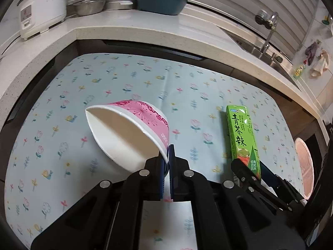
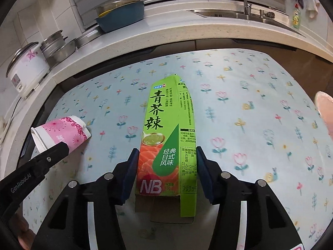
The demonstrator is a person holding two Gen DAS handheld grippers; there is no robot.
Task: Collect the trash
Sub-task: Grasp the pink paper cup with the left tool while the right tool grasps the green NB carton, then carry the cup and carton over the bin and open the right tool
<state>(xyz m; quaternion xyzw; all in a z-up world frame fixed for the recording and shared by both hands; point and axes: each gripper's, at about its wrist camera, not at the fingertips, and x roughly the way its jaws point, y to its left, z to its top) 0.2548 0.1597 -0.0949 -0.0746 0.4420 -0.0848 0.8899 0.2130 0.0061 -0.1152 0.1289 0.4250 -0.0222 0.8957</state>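
My left gripper (image 1: 167,156) is shut on the rim of a squashed pink and white paper cup (image 1: 129,133), which tilts up to the left over the floral table cloth (image 1: 104,79). The cup also shows in the right wrist view (image 2: 62,133), with the left gripper on it. My right gripper (image 2: 166,160) is shut on the near end of a green wasabi carton (image 2: 168,129), its pads pressed on both sides. The carton's near flap is open. The carton also shows in the left wrist view (image 1: 242,137), with the right gripper (image 1: 249,168) on it.
A pink round container (image 1: 305,166) sits at the table's right edge, also in the right wrist view (image 2: 325,112). Behind is a stone counter (image 1: 145,31) with a rice cooker (image 1: 39,6), steel bowls (image 1: 87,2), a blue basin (image 1: 162,0) and a sink with tap (image 1: 268,33).
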